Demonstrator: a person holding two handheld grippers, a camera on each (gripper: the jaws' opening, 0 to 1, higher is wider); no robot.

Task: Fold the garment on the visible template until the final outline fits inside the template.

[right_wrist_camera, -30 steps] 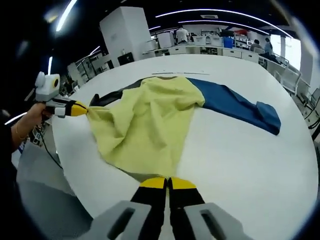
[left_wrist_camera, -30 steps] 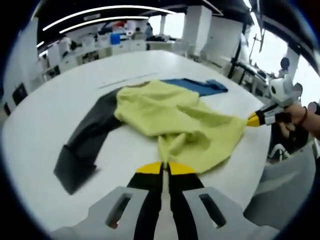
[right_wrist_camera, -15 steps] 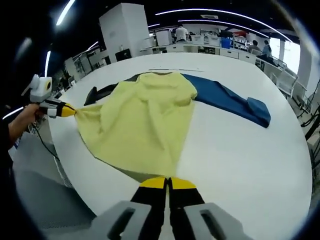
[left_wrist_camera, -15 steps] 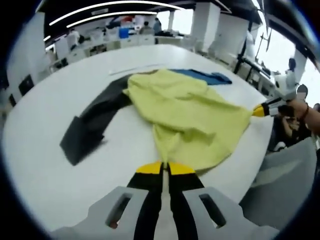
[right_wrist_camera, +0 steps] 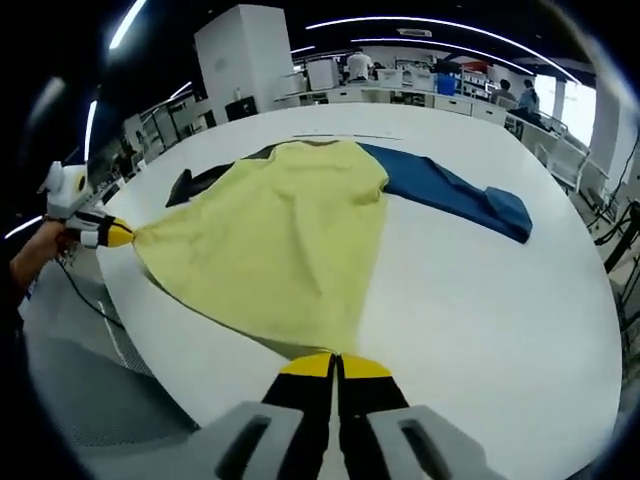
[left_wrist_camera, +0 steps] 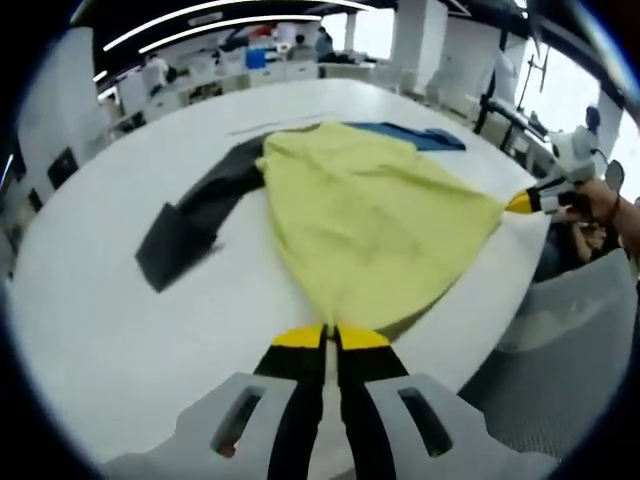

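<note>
**Yellow panel stretched between both grippers**

I see the garment spread on the white table, its yellow body taut. My left gripper is clamped on one hem corner, my right gripper on the other. The dark sleeve and blue sleeve lie flat beyond.

Garment spread flat on the table, body panel stretched between two hem corners at the table's near edge. Left gripper clamped on one corner, right gripper on the other, well apart. In the left gripper view, one sleeve lying out to the left, the other sleeve behind to the right. Desks far behind the table.
</note>
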